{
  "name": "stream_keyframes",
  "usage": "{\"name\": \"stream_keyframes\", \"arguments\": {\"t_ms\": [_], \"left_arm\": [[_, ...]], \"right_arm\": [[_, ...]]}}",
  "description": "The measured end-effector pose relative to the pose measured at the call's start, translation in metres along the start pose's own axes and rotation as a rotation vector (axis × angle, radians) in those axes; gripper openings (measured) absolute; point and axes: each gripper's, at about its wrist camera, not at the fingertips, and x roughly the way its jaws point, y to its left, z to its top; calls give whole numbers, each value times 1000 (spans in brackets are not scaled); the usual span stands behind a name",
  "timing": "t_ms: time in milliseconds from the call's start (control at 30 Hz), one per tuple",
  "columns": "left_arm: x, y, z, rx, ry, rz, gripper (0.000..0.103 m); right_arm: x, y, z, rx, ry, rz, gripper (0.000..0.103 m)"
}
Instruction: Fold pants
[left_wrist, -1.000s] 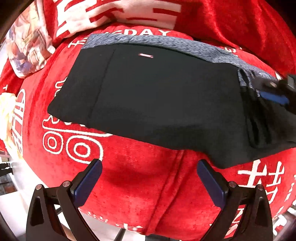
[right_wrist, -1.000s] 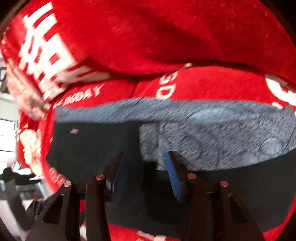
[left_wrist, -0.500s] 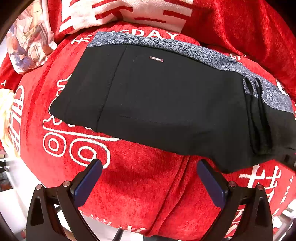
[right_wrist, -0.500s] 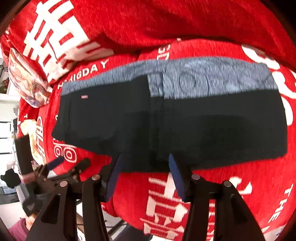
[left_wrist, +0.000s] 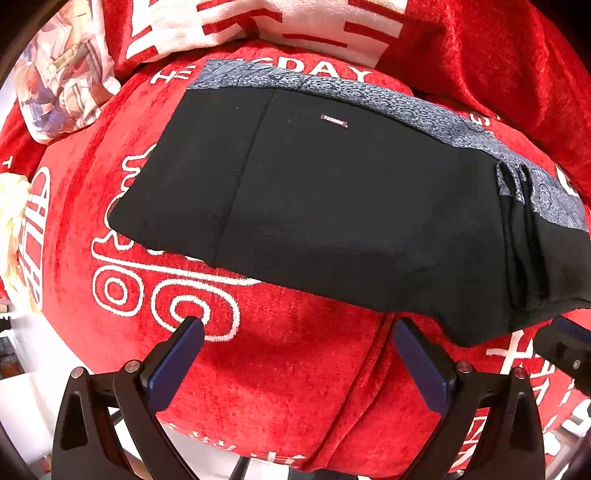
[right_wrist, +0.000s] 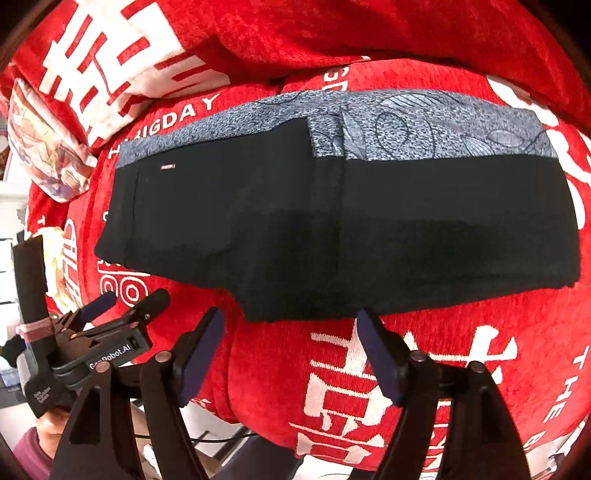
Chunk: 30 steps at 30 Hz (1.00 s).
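The black pants with a grey patterned strip along the far edge lie folded flat on a red cover. They also show in the right wrist view, one part folded over the other near the middle. My left gripper is open and empty, held just short of the near edge of the pants. My right gripper is open and empty, its fingertips at the near hem. The left gripper also shows at the lower left of the right wrist view.
The red cover with white lettering drapes a cushioned seat and its backrest. A printed pillow lies at the far left. The seat's front edge drops off just below both grippers, with floor beneath.
My right gripper let go of the pants and drew back toward the front edge, opening wider. The right end of the pants now lies flat. My left gripper pulled back slightly.
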Motion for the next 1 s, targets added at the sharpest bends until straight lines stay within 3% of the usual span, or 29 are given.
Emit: {"name": "stream_keyframes", "arguments": {"t_ms": [233,400,733,833,1000], "left_arm": [[4,18,4,-34,4,-11,103],[9,37,6,-83,3,-85,103],[14,70,11,-174,-7,-151,103],[13,85,10,-212,-25,-224,103],[17,129,1,-363,-67,-395,103]], "right_arm": [[9,9,-3,-12,35,-20,78],[13,19,-6,-27,47,-15,78],[19,39,0,-61,60,-8,78],[22,42,1,-66,67,-9,78],[23,47,0,-74,96,5,78]]}}
